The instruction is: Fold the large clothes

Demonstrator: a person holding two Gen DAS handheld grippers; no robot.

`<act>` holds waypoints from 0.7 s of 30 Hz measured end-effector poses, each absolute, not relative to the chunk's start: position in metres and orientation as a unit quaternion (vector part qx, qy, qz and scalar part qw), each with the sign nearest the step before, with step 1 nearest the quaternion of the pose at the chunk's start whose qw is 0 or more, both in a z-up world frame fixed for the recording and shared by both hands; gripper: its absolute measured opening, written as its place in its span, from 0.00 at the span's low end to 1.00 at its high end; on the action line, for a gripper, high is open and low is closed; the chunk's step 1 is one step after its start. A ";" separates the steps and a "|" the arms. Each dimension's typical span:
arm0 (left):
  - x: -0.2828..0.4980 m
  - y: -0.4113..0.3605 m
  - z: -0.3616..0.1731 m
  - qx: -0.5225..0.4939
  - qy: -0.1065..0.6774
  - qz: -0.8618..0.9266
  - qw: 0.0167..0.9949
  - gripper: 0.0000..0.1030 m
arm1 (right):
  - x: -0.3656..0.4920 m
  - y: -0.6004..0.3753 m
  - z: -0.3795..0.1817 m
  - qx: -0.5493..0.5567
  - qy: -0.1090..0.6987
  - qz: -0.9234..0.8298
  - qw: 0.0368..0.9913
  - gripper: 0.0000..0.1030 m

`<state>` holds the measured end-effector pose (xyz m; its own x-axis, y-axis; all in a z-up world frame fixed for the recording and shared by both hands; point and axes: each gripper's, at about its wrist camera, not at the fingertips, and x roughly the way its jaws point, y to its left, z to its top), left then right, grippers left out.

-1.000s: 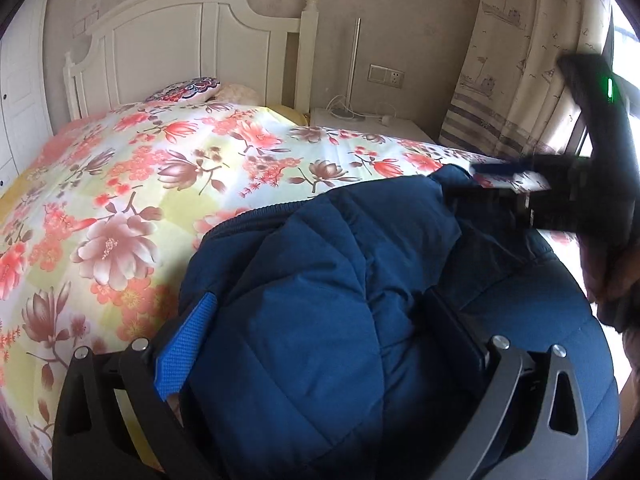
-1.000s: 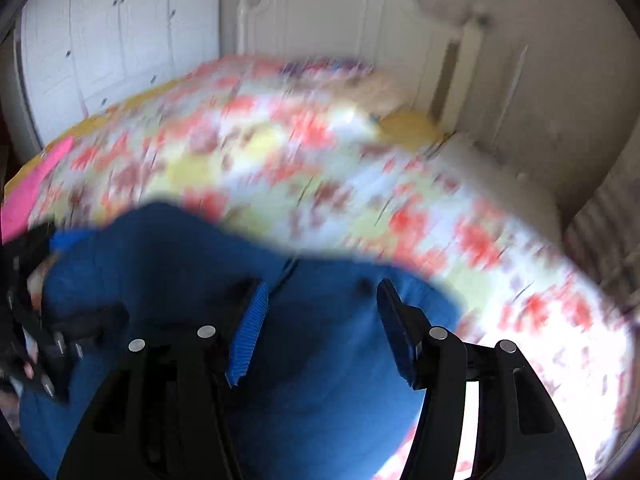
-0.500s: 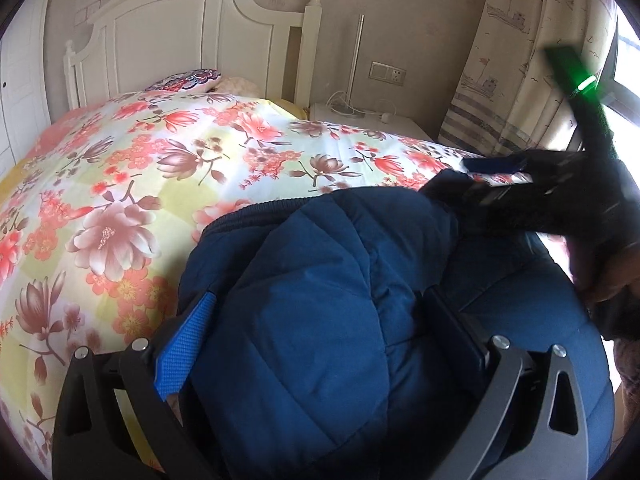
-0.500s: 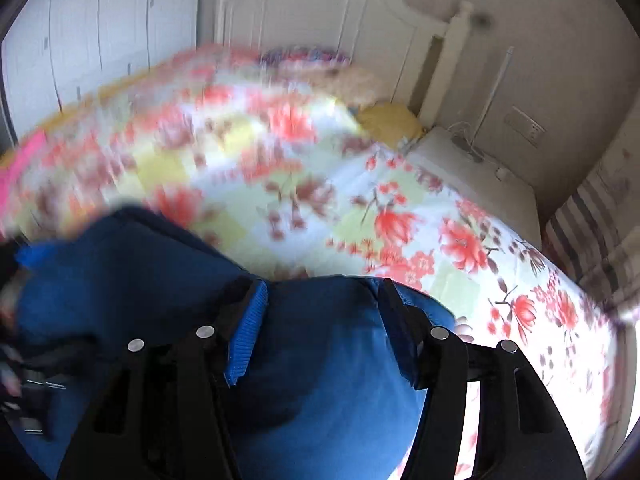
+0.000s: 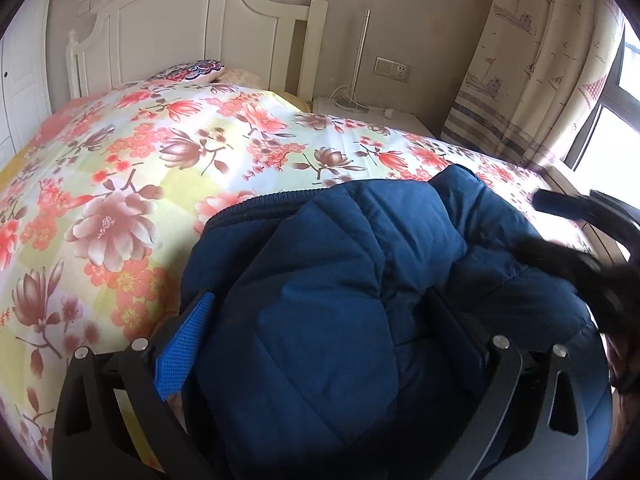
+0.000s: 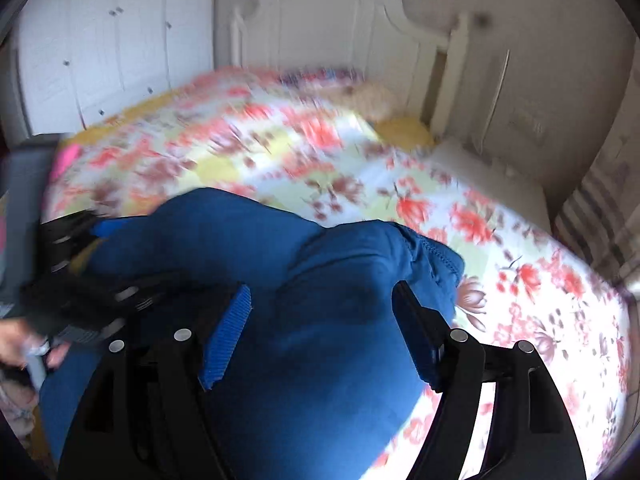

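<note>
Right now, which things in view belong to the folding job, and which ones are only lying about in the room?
Belongs to the job:
- blue padded jacket, bunched on the floral bedspread
- left gripper, jaws around the jacket
- right gripper, jaws opening, jacket between them

Just lying about:
- patterned pillow
- nightstand with cables
- curtain
- white wardrobe

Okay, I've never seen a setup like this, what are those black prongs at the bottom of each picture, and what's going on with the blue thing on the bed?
The prongs are handheld two-finger grippers, one in each of a person's hands, each carrying a camera that looks along its fingers. One picture is from the left gripper, the other from the right gripper. A padded blue jacket lies bunched on the floral bedspread. The left gripper's fingers are around a thick fold of the jacket, apparently gripping it. The right gripper's jaws are opening, with jacket fabric between them but seemingly no longer pinched.
</note>
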<state>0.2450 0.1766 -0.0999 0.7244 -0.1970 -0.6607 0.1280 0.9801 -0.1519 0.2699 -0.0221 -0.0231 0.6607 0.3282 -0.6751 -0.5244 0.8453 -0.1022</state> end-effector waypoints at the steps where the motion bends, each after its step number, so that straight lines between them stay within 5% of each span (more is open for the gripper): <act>1: 0.245 0.177 -0.100 -0.049 0.361 -0.088 0.927 0.98 | 0.262 -0.023 -0.027 -0.152 0.335 0.235 0.900 0.72; 5: 0.247 0.176 -0.102 -0.050 0.368 -0.089 0.924 0.98 | 0.250 -0.039 -0.051 -0.108 0.336 0.236 0.906 0.73; 10: 0.246 0.180 -0.103 -0.062 0.367 -0.090 0.924 0.98 | 0.191 -0.046 -0.013 -0.082 0.300 0.267 0.912 0.73; 13: 0.246 0.180 -0.103 -0.063 0.367 -0.091 0.924 0.98 | 0.135 -0.039 -0.014 -0.130 0.222 0.294 0.921 0.85; 16: 0.246 0.181 -0.103 -0.065 0.366 -0.094 0.924 0.98 | 0.131 -0.022 -0.063 -0.173 0.272 0.299 0.898 0.88; 21: 0.245 0.180 -0.103 -0.068 0.366 -0.090 0.924 0.98 | 0.114 -0.025 -0.040 -0.169 0.276 0.293 0.900 0.79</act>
<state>0.2454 0.1803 -0.1028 0.7152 -0.2162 -0.6647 0.1170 0.9746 -0.1912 0.1140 -0.0253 -0.0404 0.6763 0.4335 -0.5956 -0.6205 0.7710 -0.1433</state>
